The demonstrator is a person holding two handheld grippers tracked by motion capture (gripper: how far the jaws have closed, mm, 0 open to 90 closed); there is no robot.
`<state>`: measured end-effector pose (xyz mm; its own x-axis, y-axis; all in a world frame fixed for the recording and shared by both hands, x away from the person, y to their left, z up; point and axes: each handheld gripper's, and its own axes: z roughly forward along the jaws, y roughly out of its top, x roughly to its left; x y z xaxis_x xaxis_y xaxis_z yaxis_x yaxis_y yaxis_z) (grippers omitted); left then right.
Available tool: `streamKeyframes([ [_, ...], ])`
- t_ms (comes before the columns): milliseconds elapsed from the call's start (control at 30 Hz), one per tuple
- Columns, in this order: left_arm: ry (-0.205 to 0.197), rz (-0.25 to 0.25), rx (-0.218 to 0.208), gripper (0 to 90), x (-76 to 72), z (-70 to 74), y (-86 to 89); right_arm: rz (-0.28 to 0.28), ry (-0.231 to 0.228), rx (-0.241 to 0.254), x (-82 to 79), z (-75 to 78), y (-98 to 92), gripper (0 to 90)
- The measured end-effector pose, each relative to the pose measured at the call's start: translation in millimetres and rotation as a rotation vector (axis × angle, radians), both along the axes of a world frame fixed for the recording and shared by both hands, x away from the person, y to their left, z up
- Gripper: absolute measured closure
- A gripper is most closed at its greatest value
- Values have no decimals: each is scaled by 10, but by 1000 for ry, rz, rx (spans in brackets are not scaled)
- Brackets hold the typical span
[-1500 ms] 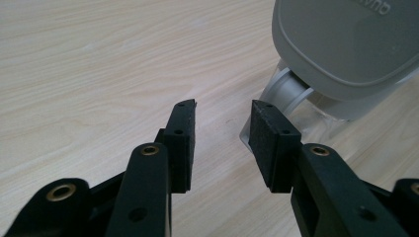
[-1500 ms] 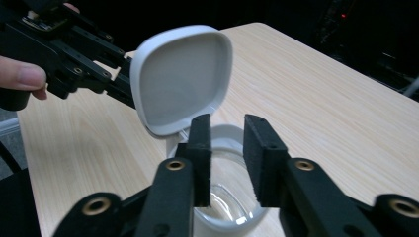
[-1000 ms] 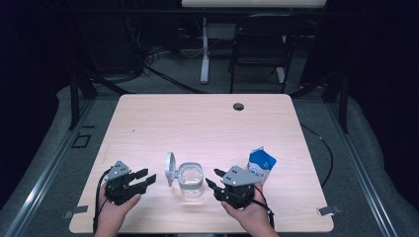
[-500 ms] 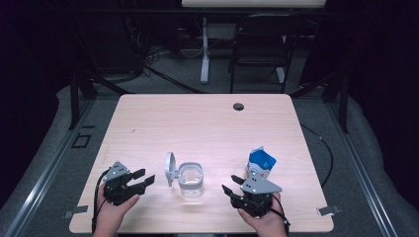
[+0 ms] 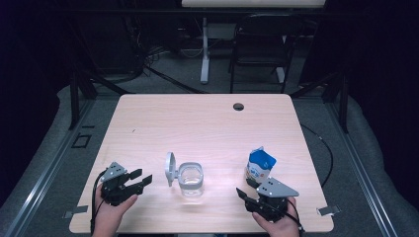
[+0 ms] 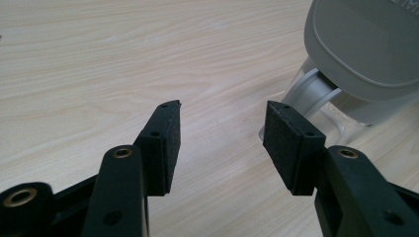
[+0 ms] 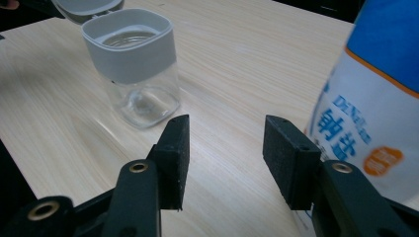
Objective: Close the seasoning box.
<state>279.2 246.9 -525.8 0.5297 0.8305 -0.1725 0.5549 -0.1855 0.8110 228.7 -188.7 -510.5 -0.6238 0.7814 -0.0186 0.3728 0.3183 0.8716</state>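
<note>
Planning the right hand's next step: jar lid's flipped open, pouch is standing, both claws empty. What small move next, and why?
Probably ease the right claw sideways around the blue-and-white pouch and close on it. Its jaws, which have just been opening, hold nothing, and in the right gripper view the pouch stands just beside one pad. The clear jar is ready with its lid hinged open. The left claw is open and empty beside the lid.
</note>
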Motion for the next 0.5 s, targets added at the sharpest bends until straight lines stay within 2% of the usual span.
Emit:
streamKeyframes([
  [300,-4,2,8,487,-10,11,-3,-49,11,16,-52,-53,-177,537],
  [433,-7,-3,11,485,-16,23,-10,-67,5,-20,-57,-64,-230,543],
  [500,-6,-1,13,484,-17,20,-13,-74,12,-19,-56,-69,-268,549],
])
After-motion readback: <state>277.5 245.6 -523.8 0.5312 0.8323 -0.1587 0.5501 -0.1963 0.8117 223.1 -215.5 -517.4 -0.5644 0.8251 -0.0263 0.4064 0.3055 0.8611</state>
